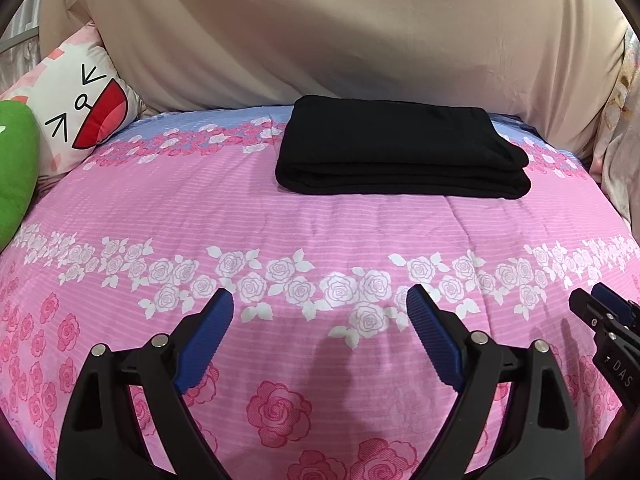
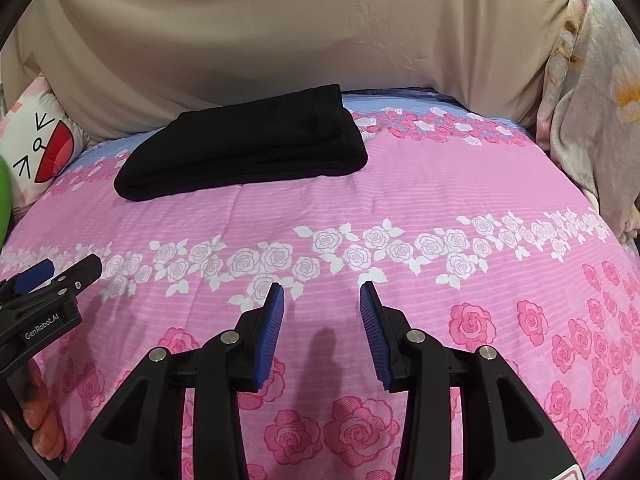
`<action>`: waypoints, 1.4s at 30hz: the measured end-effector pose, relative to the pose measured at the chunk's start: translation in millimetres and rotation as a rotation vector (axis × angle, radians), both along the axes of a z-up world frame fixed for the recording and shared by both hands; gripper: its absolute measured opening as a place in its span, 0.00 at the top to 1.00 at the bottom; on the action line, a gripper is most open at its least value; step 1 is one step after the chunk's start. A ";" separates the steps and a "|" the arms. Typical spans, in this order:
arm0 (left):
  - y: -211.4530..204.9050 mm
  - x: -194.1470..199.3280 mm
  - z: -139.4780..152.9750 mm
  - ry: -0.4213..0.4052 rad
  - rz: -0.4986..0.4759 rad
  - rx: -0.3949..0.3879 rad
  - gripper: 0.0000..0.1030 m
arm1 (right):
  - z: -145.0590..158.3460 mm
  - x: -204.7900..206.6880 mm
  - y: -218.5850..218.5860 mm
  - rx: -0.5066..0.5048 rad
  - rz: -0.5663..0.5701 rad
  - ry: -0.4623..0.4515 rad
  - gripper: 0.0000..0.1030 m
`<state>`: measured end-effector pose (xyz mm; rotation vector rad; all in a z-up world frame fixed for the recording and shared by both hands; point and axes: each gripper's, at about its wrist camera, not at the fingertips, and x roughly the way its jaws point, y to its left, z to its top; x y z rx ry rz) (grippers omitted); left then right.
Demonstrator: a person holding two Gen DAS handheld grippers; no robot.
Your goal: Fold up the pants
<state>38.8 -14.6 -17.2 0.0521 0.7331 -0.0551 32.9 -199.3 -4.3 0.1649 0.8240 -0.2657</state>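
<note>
Tongs: left tongs (image 1: pixel 320 308) wide apart, nothing in them, low over bed (image 1: pixel 280 216) | right tongs (image 2: pixel 322 300) gap narrower, nothing in them, beside left | pants (image 1: pixel 400 148) black, soft, folded flat at far end, well apart from tongs | hidden: fingers (image 2: pixel 42 428) partly cut off | cover pink with roses; cartoon pillow (image 1: pixel 86 108) left.

A bed with a pink rose-print cover (image 1: pixel 200 200) is backed by a beige sheet (image 1: pixel 320 32), with a cartoon-face pillow (image 1: pixel 80 108) (beside a green cushion (image 1: pixel 16 172)) at left and a pale floral blanket (image 2: pixel 592 120) at right.
</note>
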 end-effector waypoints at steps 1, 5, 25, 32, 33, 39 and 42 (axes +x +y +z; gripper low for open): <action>-0.1 0.0 0.0 0.000 -0.001 0.000 0.16 | -0.2 0.1 0.0 0.000 -0.002 0.002 0.62; -0.4 -0.3 -0.1 -0.002 0.003 0.001 0.16 | -1.3 0.6 -0.1 0.001 -0.004 0.009 0.62; -0.7 -2.7 2.3 -0.015 -0.004 0.010 0.16 | -3.1 1.7 -0.1 -0.006 -0.008 0.012 0.60; -0.3 -2.3 2.9 -0.018 -0.001 0.022 0.16 | -2.8 1.3 0.9 -0.007 -0.010 0.010 0.60; 0.5 -1.5 2.6 -0.016 0.001 0.025 0.16 | -2.9 1.5 0.5 -0.007 -0.010 0.010 0.60; -2.2 -3.4 2.9 -0.025 0.000 0.033 0.16 | -2.7 1.4 0.7 -0.008 -0.009 0.011 0.60; -4.0 -4.2 3.1 -0.028 -0.005 0.039 0.16 | -2.7 1.3 1.2 -0.009 -0.009 0.011 0.60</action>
